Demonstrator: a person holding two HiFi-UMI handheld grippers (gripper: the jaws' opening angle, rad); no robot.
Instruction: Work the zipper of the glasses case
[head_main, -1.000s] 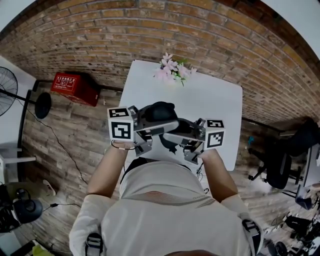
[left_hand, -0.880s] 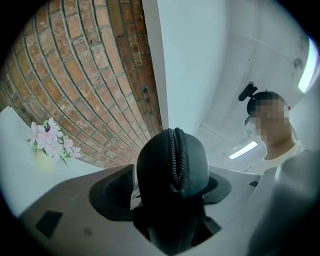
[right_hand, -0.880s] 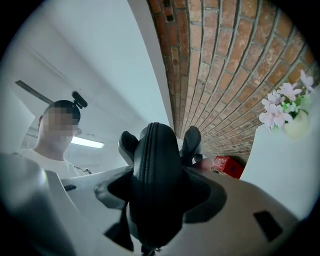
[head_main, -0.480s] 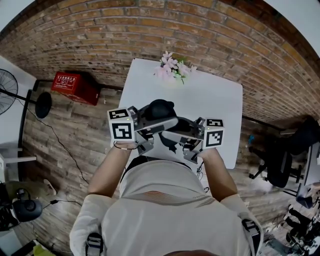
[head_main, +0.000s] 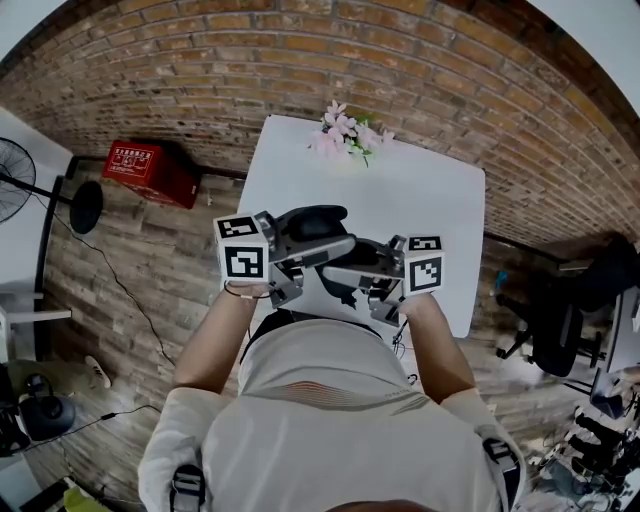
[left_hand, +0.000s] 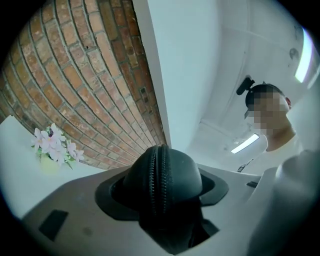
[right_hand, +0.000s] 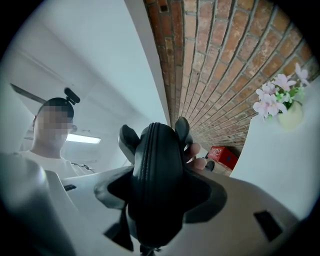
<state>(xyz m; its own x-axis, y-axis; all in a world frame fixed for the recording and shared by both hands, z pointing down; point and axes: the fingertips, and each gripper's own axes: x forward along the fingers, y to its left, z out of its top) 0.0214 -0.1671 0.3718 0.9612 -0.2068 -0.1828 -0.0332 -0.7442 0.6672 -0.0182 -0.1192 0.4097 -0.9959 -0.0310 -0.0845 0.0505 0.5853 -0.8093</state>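
Note:
I hold a black zippered glasses case (head_main: 318, 222) in the air over the near edge of the white table (head_main: 430, 200). My right gripper (head_main: 340, 278) is shut on the case's near end, and in the right gripper view the case (right_hand: 155, 175) fills the jaws with its zipper line facing the camera. My left gripper (head_main: 325, 240) comes from the left around the other end (left_hand: 161, 180). Its jaws are closing with the case between them. Its fingertips (right_hand: 127, 140) flank the case without clearly pressing it. The zipper pull is hidden.
A pink flower bunch (head_main: 345, 140) stands at the table's far edge. On the floor are a red box (head_main: 150, 175) and a fan (head_main: 20, 190) to the left and a dark office chair (head_main: 560, 310) to the right. A brick wall lies beyond.
The case's far end looks lower and flatter between the left jaws. Both grippers have stayed almost in place.

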